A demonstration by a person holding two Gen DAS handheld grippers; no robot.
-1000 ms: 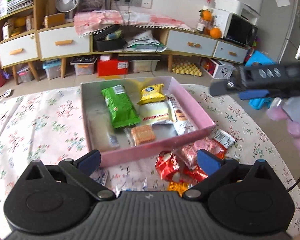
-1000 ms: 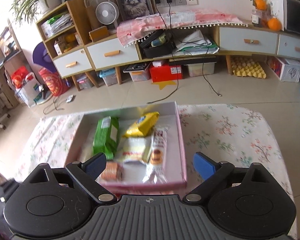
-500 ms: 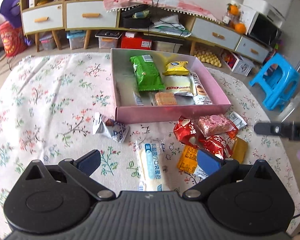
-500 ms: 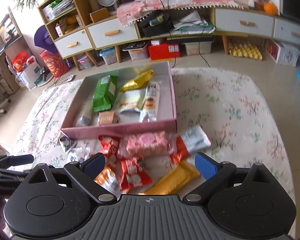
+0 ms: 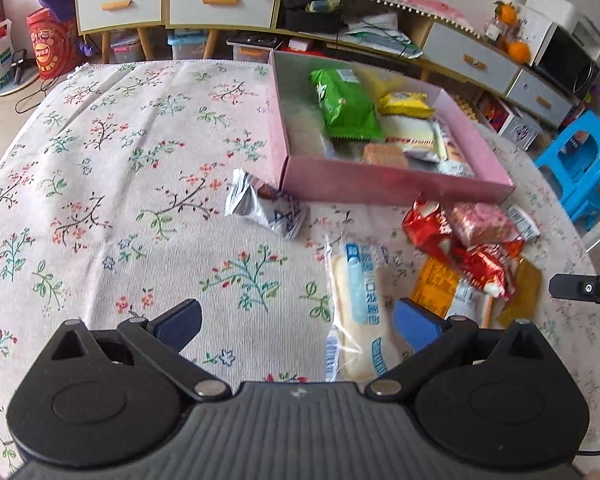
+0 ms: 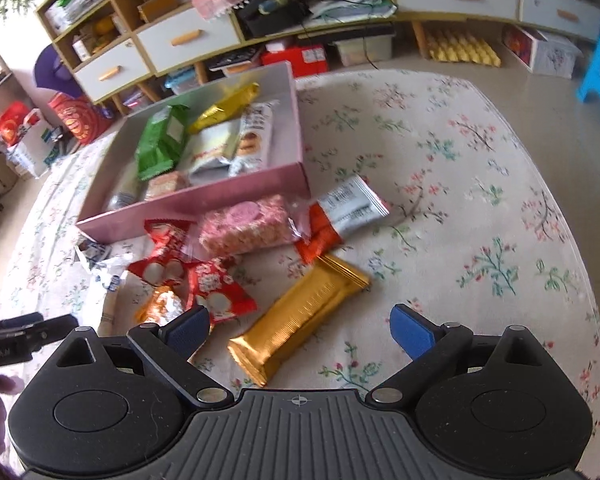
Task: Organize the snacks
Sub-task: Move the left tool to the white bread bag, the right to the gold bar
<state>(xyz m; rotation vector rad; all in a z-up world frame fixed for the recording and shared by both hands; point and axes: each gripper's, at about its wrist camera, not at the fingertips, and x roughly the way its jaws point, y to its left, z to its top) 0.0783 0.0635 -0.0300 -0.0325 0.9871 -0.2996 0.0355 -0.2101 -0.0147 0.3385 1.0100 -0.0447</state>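
A pink box (image 5: 396, 186) (image 6: 204, 204) on the floral cloth holds a green packet (image 5: 346, 106) (image 6: 160, 142), a yellow one (image 5: 404, 103) and several others. Loose snacks lie in front of it: a silver packet (image 5: 266, 210), a white and blue bar (image 5: 360, 308), red packets (image 5: 440, 232) (image 6: 216, 288), a pink biscuit pack (image 6: 246, 230) and a gold bar (image 6: 300, 316). My left gripper (image 5: 296, 324) stands open above the cloth, its right finger over the white and blue bar. My right gripper (image 6: 300, 326) is open over the gold bar.
The table (image 5: 100, 160) carries a floral cloth, bare on its left half in the left wrist view and on its right half in the right wrist view. A blue stool (image 5: 584, 168) stands beside the table. Low cabinets (image 6: 172, 40) with drawers line the far wall.
Both grippers have drawn back from over the pink box toward the table's near side and tilted down, so the loose snacks in front of the box have come into view. Both stayed open.
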